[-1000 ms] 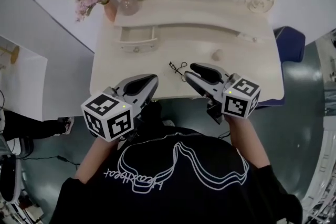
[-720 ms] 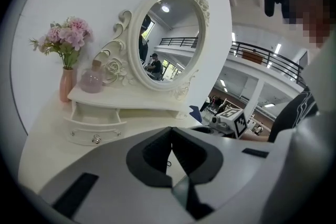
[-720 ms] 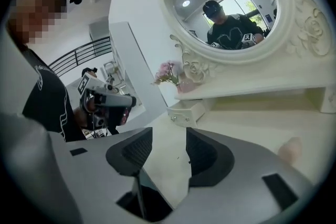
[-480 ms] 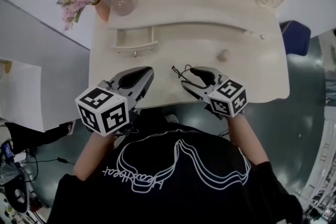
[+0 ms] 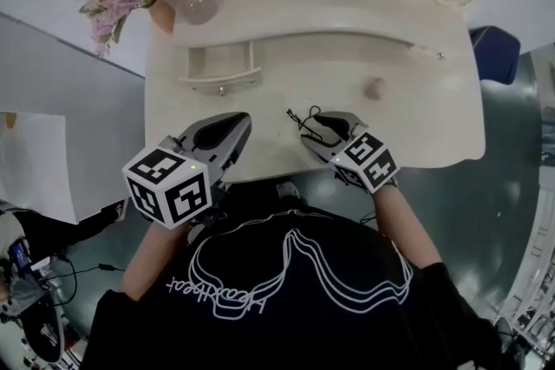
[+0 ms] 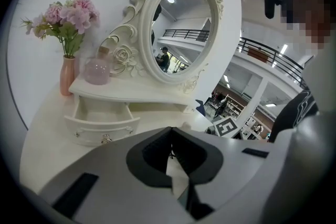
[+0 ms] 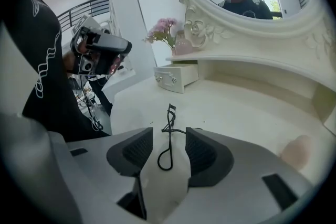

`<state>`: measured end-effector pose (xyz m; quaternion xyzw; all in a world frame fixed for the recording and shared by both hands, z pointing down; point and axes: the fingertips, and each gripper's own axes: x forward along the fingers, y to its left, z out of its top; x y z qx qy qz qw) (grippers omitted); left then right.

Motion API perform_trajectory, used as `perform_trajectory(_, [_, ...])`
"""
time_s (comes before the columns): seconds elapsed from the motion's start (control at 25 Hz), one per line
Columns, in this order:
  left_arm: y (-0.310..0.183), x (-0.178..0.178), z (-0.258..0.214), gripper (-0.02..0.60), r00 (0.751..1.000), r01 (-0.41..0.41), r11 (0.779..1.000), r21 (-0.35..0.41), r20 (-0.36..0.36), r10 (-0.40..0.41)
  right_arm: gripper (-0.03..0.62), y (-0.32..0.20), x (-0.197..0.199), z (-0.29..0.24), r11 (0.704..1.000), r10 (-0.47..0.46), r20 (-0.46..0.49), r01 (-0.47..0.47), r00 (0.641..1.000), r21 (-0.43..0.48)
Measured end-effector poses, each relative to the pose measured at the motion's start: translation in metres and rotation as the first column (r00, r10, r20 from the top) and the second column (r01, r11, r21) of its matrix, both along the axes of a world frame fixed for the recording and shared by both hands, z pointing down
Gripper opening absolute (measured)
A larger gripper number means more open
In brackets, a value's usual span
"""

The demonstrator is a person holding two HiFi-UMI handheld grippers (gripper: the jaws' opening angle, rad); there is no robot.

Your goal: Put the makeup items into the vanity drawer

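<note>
1. Since a second ago, the right gripper [image 5: 312, 125] has been lowered to the vanity top [image 5: 425, 130], and the eyelash curler [image 5: 298, 114] it was held beside is now straddled by it.
2. Its jaws are spread and have just been closing a little. In the right gripper view [image 7: 169, 134] the curler's looped handles [image 7: 164, 157] are seen lying between the pads, with a gap on each side, so nothing is pinched.
3. The curler [image 7: 170, 120] is shown lying flat on the white top, its curved head pointed towards the small drawer [image 7: 176, 75].
4. In the head view this gap is mostly covered by the gripper's own body, and only the curler's head is seen past the jaws.
5. The left gripper [image 5: 243, 120] is held at the front edge of the vanity, well apart from the curler. Its jaws are seen pressed together and empty in the left gripper view [image 6: 170, 129].
6. The drawer [image 5: 222, 66] is pulled out at the left under the shelf, and its inside [image 6: 102, 110] is shown only in the left gripper view.
7. A beige sponge [image 5: 375, 88] lies on the top, right of the curler.
8. A vase of pink flowers [image 6: 68, 18] and a pink bottle [image 6: 97, 71] stand on the shelf beside the oval mirror [image 6: 184, 29].
</note>
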<state>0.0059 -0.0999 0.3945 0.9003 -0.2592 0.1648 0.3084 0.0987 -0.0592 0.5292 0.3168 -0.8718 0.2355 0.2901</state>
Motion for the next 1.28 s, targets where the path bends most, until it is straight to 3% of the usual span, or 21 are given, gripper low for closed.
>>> perform_trajectory(0.28, [0.002, -0.009, 0.017, 0.003, 1.0, 0.008, 0.999, -0.035, 0.015, -0.008, 0.147, 0.0, -0.003, 0.015, 1.0, -0.021, -0.103, 0.023, 0.995, 0.017])
perform_trajectory(0.56, [0.003, -0.016, 0.024, 0.003, 0.999, 0.023, 0.998, -0.051, 0.027, -0.022, 0.052, -0.003, -0.001, 0.018, 0.998, -0.017, -0.177, 0.029, 0.984, 0.063])
perform_trajectory(0.92, [0.012, -0.017, 0.024, 0.003, 0.999, 0.017, 0.998, -0.056, 0.037, -0.015, 0.023, 0.001, -0.005, 0.017, 0.999, -0.02, -0.175, 0.027, 0.984, 0.042])
perform_trajectory(1.28, [0.021, -0.016, 0.018, 0.003, 0.999, 0.025, 0.999, -0.045, 0.041, -0.023, 0.017, 0.003, -0.002, 0.008, 1.0, 0.024, -0.093, -0.022, 0.995, 0.021])
